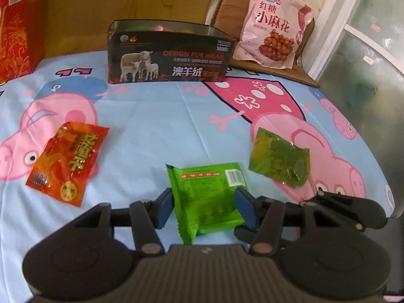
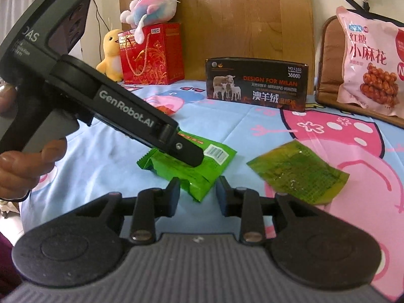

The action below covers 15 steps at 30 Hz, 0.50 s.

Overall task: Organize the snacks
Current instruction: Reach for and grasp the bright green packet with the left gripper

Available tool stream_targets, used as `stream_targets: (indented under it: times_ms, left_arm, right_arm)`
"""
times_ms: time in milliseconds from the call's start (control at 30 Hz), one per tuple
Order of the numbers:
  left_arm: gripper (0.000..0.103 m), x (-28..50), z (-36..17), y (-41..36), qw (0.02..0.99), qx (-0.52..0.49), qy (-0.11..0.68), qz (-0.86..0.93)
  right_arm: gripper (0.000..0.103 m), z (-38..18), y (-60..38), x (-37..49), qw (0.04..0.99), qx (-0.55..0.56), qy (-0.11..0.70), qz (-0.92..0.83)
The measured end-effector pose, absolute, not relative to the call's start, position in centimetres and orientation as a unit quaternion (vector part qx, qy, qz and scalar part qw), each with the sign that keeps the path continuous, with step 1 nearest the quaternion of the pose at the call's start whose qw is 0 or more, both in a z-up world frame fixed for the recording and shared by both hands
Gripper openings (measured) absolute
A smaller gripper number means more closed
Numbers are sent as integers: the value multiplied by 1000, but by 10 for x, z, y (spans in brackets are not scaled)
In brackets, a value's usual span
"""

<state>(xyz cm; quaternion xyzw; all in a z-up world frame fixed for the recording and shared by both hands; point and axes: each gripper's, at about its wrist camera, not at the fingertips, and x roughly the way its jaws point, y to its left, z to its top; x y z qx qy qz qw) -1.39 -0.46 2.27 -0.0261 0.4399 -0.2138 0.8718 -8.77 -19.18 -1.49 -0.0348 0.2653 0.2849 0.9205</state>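
Green and shiny, the snack packet is lying flat on the pig-picture cloth, low in the middle of the left view. My left tongs are sitting around it, one blue pad at each side edge. I cannot tell if they are squeezing it or only touching it.

My right tongs are pointing at the packet's near corner. Their jaws are standing apart and the corner is poking in between them, but the pads are not pressing it.

A red packet is lying at the left of the left view and a see-through yellow-green packet at the right, both apart from the green one. The black sheep box is standing open at the back. A big pink bag is leaning in the upper right.
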Motion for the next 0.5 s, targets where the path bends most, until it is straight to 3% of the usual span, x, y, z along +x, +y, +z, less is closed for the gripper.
stream_targets:
  times_ms: [267, 500]
  left_arm:
    - [54, -13, 21, 8, 868, -51, 443, -220]
    - [50, -11, 19, 17, 863, -69, 441, -237]
  right_arm:
    - [35, -15, -193, -90, 923, -31, 265, 278]
    - [41, -15, -188, -90, 924, -46, 263, 274]
